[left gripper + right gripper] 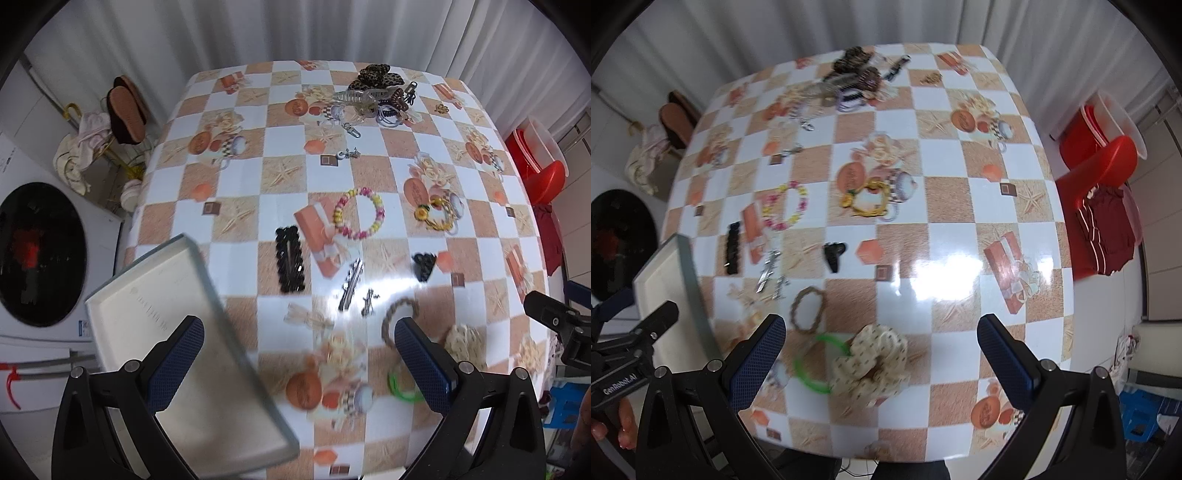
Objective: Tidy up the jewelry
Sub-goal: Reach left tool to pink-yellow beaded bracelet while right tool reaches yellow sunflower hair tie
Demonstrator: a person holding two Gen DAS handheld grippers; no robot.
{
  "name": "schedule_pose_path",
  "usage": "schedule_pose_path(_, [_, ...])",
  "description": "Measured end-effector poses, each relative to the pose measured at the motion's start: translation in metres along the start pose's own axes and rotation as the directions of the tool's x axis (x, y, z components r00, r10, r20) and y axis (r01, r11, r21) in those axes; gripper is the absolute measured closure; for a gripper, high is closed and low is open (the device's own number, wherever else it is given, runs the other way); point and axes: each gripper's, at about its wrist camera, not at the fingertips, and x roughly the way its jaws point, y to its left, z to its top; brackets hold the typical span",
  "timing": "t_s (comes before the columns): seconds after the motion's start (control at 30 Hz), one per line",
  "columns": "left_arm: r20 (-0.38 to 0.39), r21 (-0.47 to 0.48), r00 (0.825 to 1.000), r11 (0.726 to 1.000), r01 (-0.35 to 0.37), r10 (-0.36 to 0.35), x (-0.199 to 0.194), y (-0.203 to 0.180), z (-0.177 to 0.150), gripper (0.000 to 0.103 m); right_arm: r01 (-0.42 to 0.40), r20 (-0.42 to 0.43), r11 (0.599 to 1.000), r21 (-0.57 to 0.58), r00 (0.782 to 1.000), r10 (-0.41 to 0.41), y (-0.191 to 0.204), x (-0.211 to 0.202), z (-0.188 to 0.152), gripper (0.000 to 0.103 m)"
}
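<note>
The table [960, 206] is biggest, spread out ahead of both sets of fingers, with jewelry lying all over its checked cloth. The tray [155, 295] comes next. It sits at the table's near left edge, tilted and blurry, and the left gripper's [299, 354] left finger looks to lie over it while the right finger is out past its rim. That gripper is spread wide and grips nothing. I think the tray is there so the jewelry can go into it.

The right gripper [881, 354] is spread wide too, with nothing in it. The cream scrunchie [875, 365] lies right between its fingers, so it looks like the first thing to pick up. A green ring [809, 376] peeks out from under the scrunchie, by the left finger. A brown ring [809, 308] lies just ahead of that finger. Farther ahead are a black clip [733, 249], a bead bracelet [786, 205] and a yellow bracelet [866, 201]. A pile [849, 79] of more pieces waits at the far edge.
</note>
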Motion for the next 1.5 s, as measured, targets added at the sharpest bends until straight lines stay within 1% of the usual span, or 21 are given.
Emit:
schedule_pose_path(0.13, [-0.024, 0.015, 1.0, 1.0, 0.005, -0.005, 0.028, -0.008, 0.021, 0.0, 0.004, -0.008, 1.0, 0.021, 1.0, -0.003, -0.009, 0.025, 0.012, 0.0])
schedule_pose_path(0.27, [-0.015, 0.039, 1.0, 0.999, -0.003, 0.003, 0.057, -0.02, 0.052, 0.0, -0.011, -0.016, 0.999, 0.031, 1.0, 0.012, -0.015, 0.053, 0.035, 0.0])
schedule_pose_path(0.43, [0.001, 0.029, 1.0, 0.999, -0.014, 0.014, 0.091, -0.026, 0.081, 0.0, -0.03, -0.021, 0.999, 0.037, 0.999, 0.031, -0.018, 0.086, 0.056, 0.0])
schedule_pose_path(0.47, [0.006, 0.032, 1.0, 0.999, -0.02, 0.02, 0.099, -0.027, 0.086, 0.001, -0.03, -0.024, 0.999, 0.036, 0.999, 0.031, -0.018, 0.093, 0.061, 0.0])
schedule_pose_path(0.5, [0.008, 0.037, 1.0, 0.999, -0.027, 0.027, 0.105, -0.028, 0.09, 0.005, -0.029, -0.025, 0.999, 0.035, 0.999, 0.03, -0.018, 0.1, 0.064, 0.0])
schedule_pose_path(0.57, [0.005, 0.047, 0.999, 0.998, -0.037, 0.036, 0.119, -0.031, 0.098, 0.005, -0.027, -0.022, 0.999, 0.03, 0.999, 0.028, -0.018, 0.111, 0.071, 0.0])
schedule_pose_path(0.6, [0.006, 0.049, 0.999, 0.998, -0.035, 0.035, 0.124, -0.032, 0.1, 0.006, -0.024, -0.019, 0.999, 0.028, 1.0, 0.025, -0.017, 0.116, 0.074, 0.0])
schedule_pose_path(0.63, [0.008, 0.052, 0.999, 0.998, -0.033, 0.032, 0.128, -0.033, 0.102, 0.011, -0.021, -0.014, 0.999, 0.025, 1.0, 0.021, -0.017, 0.12, 0.076, 0.0])
schedule_pose_path(0.7, [0.003, 0.063, 0.999, 0.997, -0.034, 0.034, 0.139, -0.036, 0.107, 0.016, -0.016, -0.001, 1.0, 0.021, 1.0, 0.016, -0.016, 0.127, 0.081, 0.0])
schedule_pose_path(0.9, [-0.012, 0.078, 0.999, 0.996, -0.035, 0.036, 0.159, -0.042, 0.112, 0.016, 0.002, 0.014, 1.0, -0.003, 1.0, -0.002, -0.01, 0.14, 0.09, 0.003])
schedule_pose_path(1.0, [-0.005, 0.078, 1.0, 0.997, -0.021, 0.022, 0.161, -0.044, 0.113, 0.016, 0.017, 0.02, 1.0, -0.018, 1.0, -0.017, -0.007, 0.145, 0.094, 0.008])
schedule_pose_path(1.1, [0.003, 0.085, 1.0, 0.996, -0.014, 0.014, 0.161, -0.046, 0.113, 0.016, 0.025, 0.015, 0.999, -0.022, 1.0, -0.025, -0.006, 0.152, 0.095, 0.017])
schedule_pose_path(1.13, [0.004, 0.087, 1.0, 0.996, -0.007, 0.007, 0.161, -0.047, 0.112, 0.02, 0.028, 0.011, 0.999, -0.023, 1.0, -0.028, -0.005, 0.154, 0.096, 0.023])
schedule_pose_path(1.17, [0.006, 0.088, 1.0, 0.996, 0.005, -0.006, 0.16, -0.048, 0.111, 0.022, 0.042, 0.014, 0.999, -0.029, 0.999, -0.042, -0.004, 0.155, 0.095, 0.023])
schedule_pose_path(1.2, [0.008, 0.09, 1.0, 0.996, 0.013, -0.014, 0.159, -0.049, 0.111, 0.027, 0.05, 0.025, 0.998, -0.038, 0.999, -0.049, -0.002, 0.155, 0.095, 0.025])
schedule_pose_path(1.27, [0.014, 0.101, 1.0, 0.995, 0.015, -0.017, 0.156, -0.054, 0.108, 0.032, 0.053, 0.041, 0.997, -0.058, 0.998, -0.05, 0.003, 0.155, 0.095, 0.031])
schedule_pose_path(1.33, [0.011, 0.109, 0.999, 0.993, 0.034, -0.036, 0.153, -0.059, 0.105, 0.046, 0.049, 0.049, 0.996, -0.071, 0.998, -0.045, 0.004, 0.155, 0.093, 0.035])
schedule_pose_path(1.37, [0.01, 0.117, 0.999, 0.992, 0.044, -0.046, 0.152, -0.062, 0.104, 0.05, 0.046, 0.049, 0.996, -0.075, 0.998, -0.042, 0.004, 0.155, 0.093, 0.038])
schedule_pose_path(1.4, [0.009, 0.125, 0.999, 0.991, 0.051, -0.053, 0.151, -0.065, 0.104, 0.061, 0.04, 0.049, 0.996, -0.076, 0.998, -0.036, 0.005, 0.156, 0.094, 0.039])
schedule_pose_path(1.43, [0.011, 0.132, 0.998, 0.99, 0.057, -0.059, 0.15, -0.066, 0.104, 0.076, 0.037, 0.047, 0.996, -0.08, 0.998, -0.034, 0.005, 0.156, 0.095, 0.042])
schedule_pose_path(1.5, [0.006, 0.135, 0.998, 0.989, 0.068, -0.07, 0.15, -0.067, 0.104, 0.087, 0.033, 0.053, 0.995, -0.091, 0.998, -0.028, 0.007, 0.155, 0.097, 0.057])
